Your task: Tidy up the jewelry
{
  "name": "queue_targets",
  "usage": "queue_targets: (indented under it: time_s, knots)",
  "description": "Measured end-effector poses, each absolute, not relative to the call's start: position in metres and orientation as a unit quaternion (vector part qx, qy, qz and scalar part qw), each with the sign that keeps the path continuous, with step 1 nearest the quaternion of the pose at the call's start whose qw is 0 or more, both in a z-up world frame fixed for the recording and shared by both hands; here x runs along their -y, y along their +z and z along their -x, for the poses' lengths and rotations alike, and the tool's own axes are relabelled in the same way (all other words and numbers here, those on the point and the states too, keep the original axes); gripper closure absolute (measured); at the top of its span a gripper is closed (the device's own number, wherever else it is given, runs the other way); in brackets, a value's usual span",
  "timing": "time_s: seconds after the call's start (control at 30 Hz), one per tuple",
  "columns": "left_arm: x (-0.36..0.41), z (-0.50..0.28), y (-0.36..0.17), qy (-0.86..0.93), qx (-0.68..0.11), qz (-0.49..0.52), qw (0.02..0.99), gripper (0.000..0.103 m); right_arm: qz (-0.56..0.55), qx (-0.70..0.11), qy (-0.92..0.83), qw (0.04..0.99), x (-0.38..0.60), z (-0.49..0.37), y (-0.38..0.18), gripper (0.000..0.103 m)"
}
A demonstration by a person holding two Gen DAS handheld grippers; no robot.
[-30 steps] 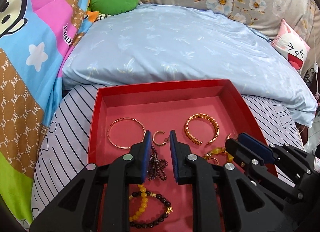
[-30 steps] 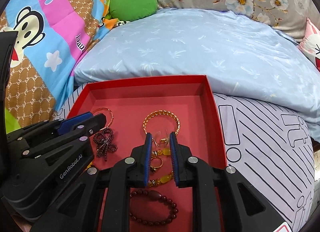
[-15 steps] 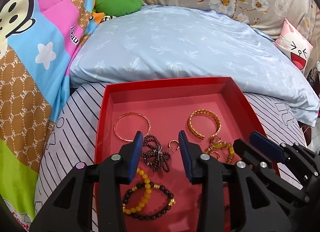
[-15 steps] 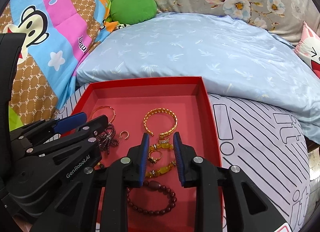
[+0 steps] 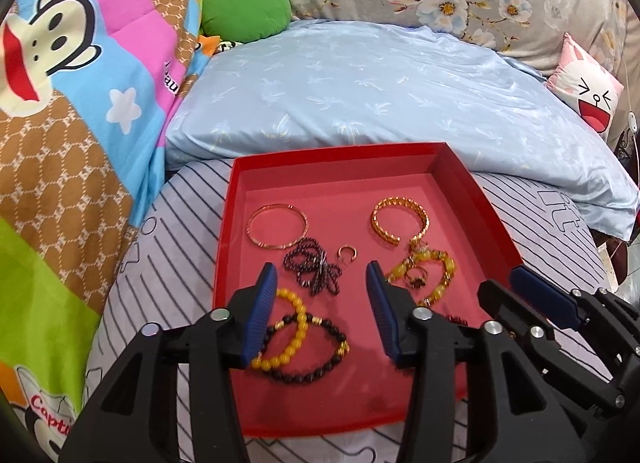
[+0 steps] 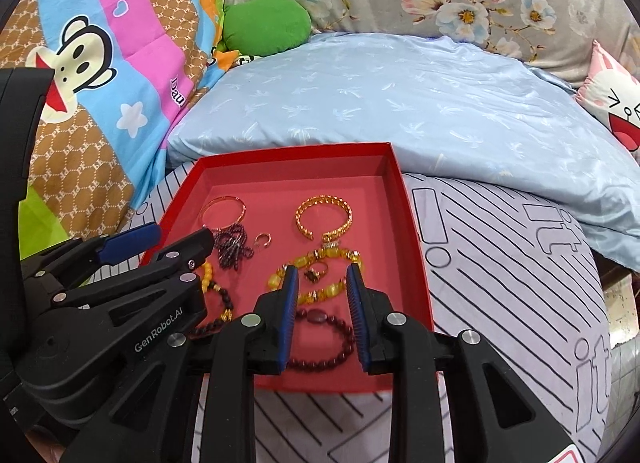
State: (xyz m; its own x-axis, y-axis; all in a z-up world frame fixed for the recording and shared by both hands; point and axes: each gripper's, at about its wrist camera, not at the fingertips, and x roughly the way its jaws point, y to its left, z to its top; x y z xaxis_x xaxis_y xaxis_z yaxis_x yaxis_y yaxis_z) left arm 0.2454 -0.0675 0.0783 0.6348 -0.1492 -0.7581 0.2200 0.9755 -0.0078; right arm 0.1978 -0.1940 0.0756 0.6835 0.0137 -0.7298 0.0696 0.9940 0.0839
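Tray: a shallow red tray (image 5: pixel 496 219) is set on a striped cushion (image 5: pixel 168 263), backed by a pale blue pillow (image 5: pixel 360 83); all the jewelry is kept inside its walls.
Far row: a thin gold bangle (image 5: pixel 277 226) at left and a gold chain-link cuff (image 5: pixel 400 221) at right are laid flat and well apart, seemingly already sorted.
Middle: a bunched dark bead strand (image 5: pixel 314 265) lies just beside a small open ring (image 5: pixel 346 253), which rests free on the tray floor.
Right cluster: a yellow bead bracelet (image 6: pixel 320 277) with a ring (image 6: pixel 316 273) inside its loop touches the cuff's end; judged still unsorted.
Near row: a yellow and a dark bead bracelet (image 5: pixel 300 339) are overlapped; a dark red bead bracelet (image 6: pixel 324 339) lies alone.
Left gripper (image 5: pixel 322 311): empty, jaws moderately wide and lately opening; angled steeply down above the near bracelets.
Right gripper (image 6: pixel 322 307): empty, jaws narrowly parted, lately opened slightly; angled down over the red bracelet, alongside the left.
Likely reason for pose: both are held clear of the tray floor, apparently between placements.
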Motion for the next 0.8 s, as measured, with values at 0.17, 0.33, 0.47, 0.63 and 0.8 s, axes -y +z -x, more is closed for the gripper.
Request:
queue_targets:
  time_s: [0.17, 0.33, 0.47, 0.63, 0.8]
  knots:
    - [0.062, -0.229, 0.082, -0.093, -0.414, -0.040, 0.905, 0.049, -0.057, -0.395, -0.024, 0.917, 0.194, -0.180, 0.079, 0.066]
    - [0.057, -0.213, 0.082, -0.079, -0.412, -0.044, 0.907, 0.036, -0.063, -0.393, -0.032, 0.917, 0.198, -0.163, 0.078, 0.056]
    - [0.054, -0.202, 0.080, -0.073, -0.417, -0.046, 0.905, 0.032, -0.052, -0.393, -0.039, 0.917, 0.197, -0.151, 0.077, 0.051]
    - [0.046, -0.189, 0.077, -0.055, -0.420, -0.040, 0.905, 0.019, -0.050, -0.392, -0.049, 0.917, 0.199, -0.135, 0.079, 0.034]
    - [0.036, -0.178, 0.077, -0.041, -0.419, -0.031, 0.906, 0.011, -0.053, -0.386, -0.052, 0.919, 0.201, -0.120, 0.079, 0.019]
